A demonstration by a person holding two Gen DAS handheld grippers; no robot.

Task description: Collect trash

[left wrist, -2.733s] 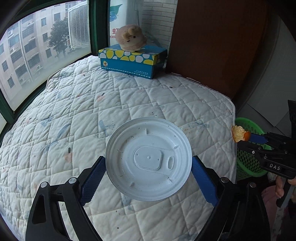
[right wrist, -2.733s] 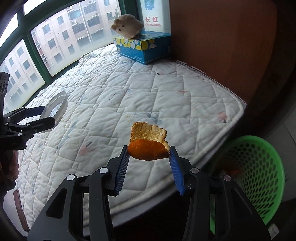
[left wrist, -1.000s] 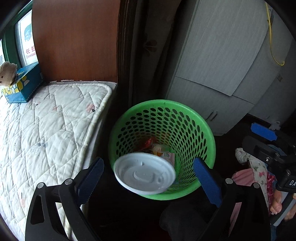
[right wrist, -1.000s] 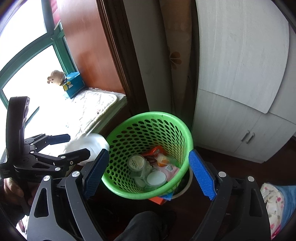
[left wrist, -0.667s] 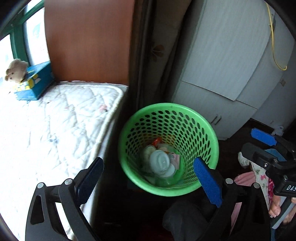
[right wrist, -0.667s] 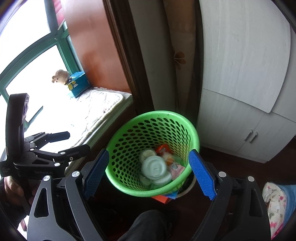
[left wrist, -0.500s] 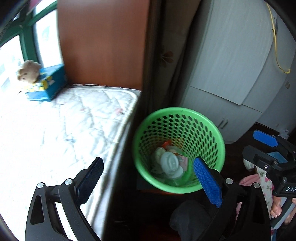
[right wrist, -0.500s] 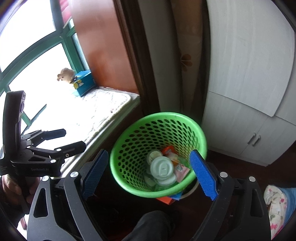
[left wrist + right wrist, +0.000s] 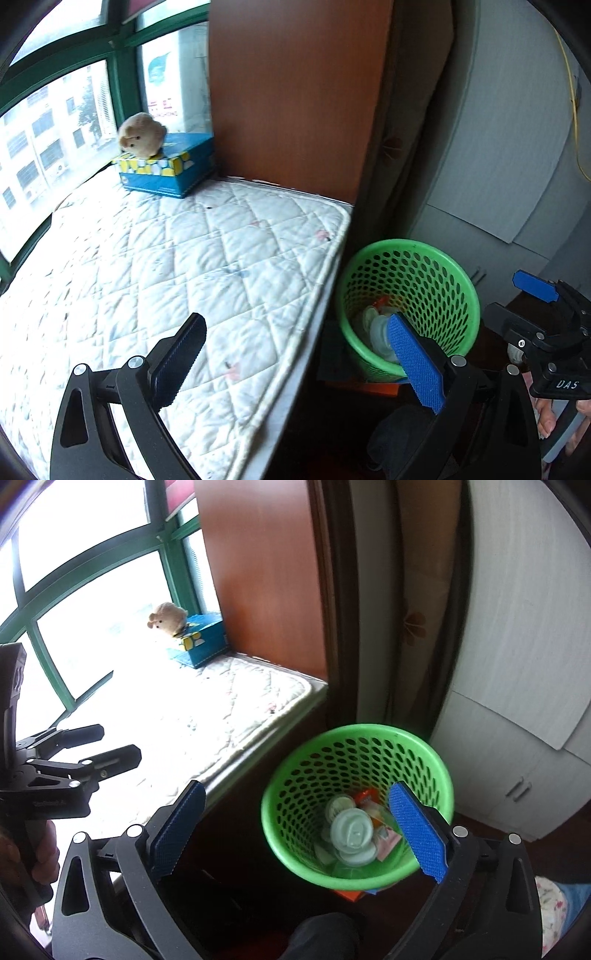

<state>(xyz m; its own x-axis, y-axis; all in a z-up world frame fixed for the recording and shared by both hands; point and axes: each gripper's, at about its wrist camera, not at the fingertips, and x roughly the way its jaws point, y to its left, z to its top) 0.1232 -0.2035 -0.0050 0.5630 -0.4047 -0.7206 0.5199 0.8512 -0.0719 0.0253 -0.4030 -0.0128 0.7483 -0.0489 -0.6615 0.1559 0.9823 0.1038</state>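
Quilted white mattress (image 9: 192,266): fills the window bay, bare of trash; its piped edge runs just beside the basket.

Brown wooden panel (image 9: 295,92): upright at the far end of the mattress.

White cupboard (image 9: 517,664): behind the basket, doors shut.

Green mesh basket (image 9: 354,738): on the floor between mattress edge and cupboard, upright. Holds the collected trash: a large white round lid (image 9: 351,832) on top, smaller white lids under and beside it, an orange-red scrap (image 9: 365,795) and a pink-printed wrapper (image 9: 386,840) toward the far and right side. An orange flat item shows under the basket's base; what it is cannot be told.

Blue tissue box (image 9: 170,170): at the far corner of the mattress, against the panel.

Plush toy (image 9: 142,134): beige, sitting on the tissue box.

Left hand-held gripper (image 9: 295,362): blue pads wide apart, nothing between them; one pad over the mattress, the other in front of the basket rim.

Right hand-held gripper (image 9: 295,829): jaws have just been opening and now stand wide apart, empty, with the basket seen between and behind the pads. In the left wrist view it shows at the right edge, held by a hand (image 9: 554,417).
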